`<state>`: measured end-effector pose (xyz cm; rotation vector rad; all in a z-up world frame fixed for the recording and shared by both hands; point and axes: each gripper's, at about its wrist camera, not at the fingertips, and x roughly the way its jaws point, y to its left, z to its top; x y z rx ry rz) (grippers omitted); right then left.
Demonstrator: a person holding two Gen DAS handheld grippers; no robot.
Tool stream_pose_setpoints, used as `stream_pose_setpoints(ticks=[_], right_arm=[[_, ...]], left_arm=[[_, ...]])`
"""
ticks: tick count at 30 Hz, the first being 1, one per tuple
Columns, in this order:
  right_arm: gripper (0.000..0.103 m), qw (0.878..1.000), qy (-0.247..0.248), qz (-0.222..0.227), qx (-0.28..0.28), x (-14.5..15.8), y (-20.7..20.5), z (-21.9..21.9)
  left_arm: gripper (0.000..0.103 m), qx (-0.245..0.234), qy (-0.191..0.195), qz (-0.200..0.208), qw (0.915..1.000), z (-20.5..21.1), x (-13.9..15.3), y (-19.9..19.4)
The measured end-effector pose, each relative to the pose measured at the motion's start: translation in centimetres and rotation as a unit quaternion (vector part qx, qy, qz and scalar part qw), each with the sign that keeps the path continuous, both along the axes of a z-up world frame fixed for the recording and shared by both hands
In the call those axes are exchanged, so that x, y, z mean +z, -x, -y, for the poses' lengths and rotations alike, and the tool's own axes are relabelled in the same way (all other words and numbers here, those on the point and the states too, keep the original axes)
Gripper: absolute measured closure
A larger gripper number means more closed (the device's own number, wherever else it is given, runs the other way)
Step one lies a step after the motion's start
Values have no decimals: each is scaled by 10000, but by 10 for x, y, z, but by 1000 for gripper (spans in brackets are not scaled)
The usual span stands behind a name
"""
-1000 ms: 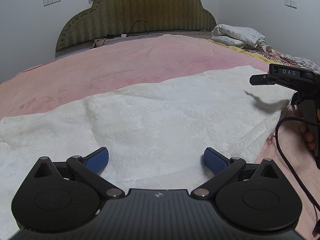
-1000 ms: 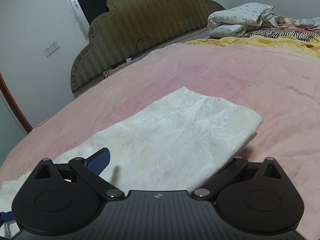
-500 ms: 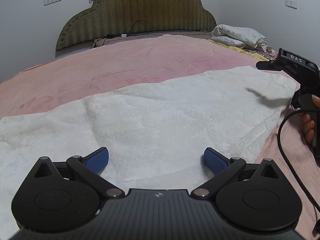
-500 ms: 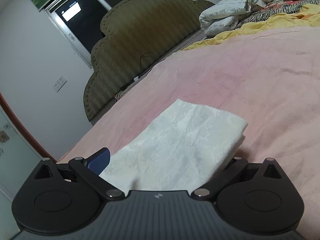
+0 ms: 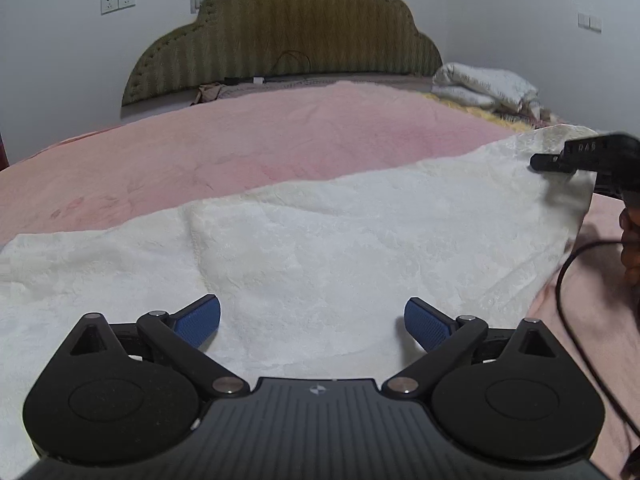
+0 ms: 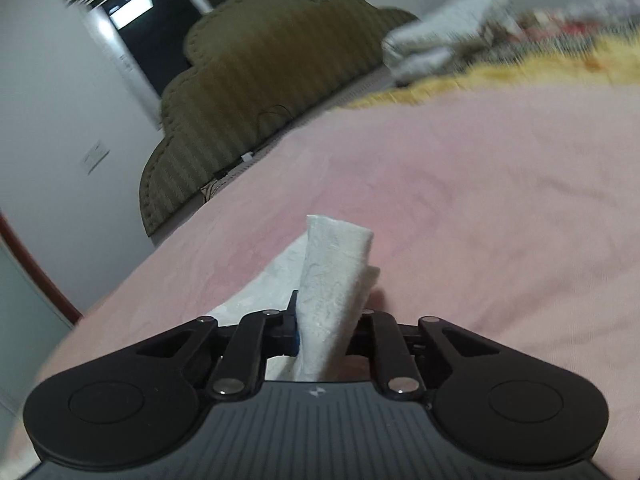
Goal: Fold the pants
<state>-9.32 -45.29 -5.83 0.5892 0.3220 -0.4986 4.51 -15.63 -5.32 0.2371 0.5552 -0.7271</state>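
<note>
Pants (image 5: 320,240) of white patterned cloth lie spread across a pink bedspread (image 5: 280,140) in the left wrist view, reaching from the left edge to the far right. The left gripper (image 5: 312,316) hovers low over the near part of the cloth, its blue pads (image 5: 198,320) wide apart with nothing between them. At the right edge, the right gripper (image 5: 548,162) meets the far end of the pants, a hand (image 5: 631,240) and a black cable (image 5: 568,280) just below it. A padded olive headboard (image 5: 288,36) stands against the white wall, folded bedding (image 5: 484,84) beside it. In the right wrist view, slightly blurred, the right gripper (image 6: 320,332) is closing, its jaws drawn together on a bunched fold of the pants (image 6: 332,280), which rises upright between them above the pink bedspread (image 6: 480,208).
</note>
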Motion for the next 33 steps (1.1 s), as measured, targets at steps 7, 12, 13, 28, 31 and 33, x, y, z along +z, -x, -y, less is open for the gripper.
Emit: stream_pose_setpoints(ticks=[7,12,13,28,31,33], right_arm=[[92,9418,3089,-740,1104,39,-18,-106],[92,8877,4137,-866,1824,33,-25,-175],[92,8817,4223,-878,1914,31,-26,-184],[92,8616,4386,-682,2461,30,-33,-242],[92,8535,4431,-633,2666,32,-38,-255],[92,8450,4461,-635,2881,32,-44,-268]], left_arm=[[3,-103,2414,-2398,9403,-25,13,-46],[1,-159,3693,-3934,8417,-22,-3,-77],[0,-178,3846,-4093,8272,-20,-6,-79],[58,116,3754,-4196,8264,-27,-2,-103],[77,200,3296,-3713,8678,-39,16,-106],[85,306,2914,-3402,8936,-48,27,-108]])
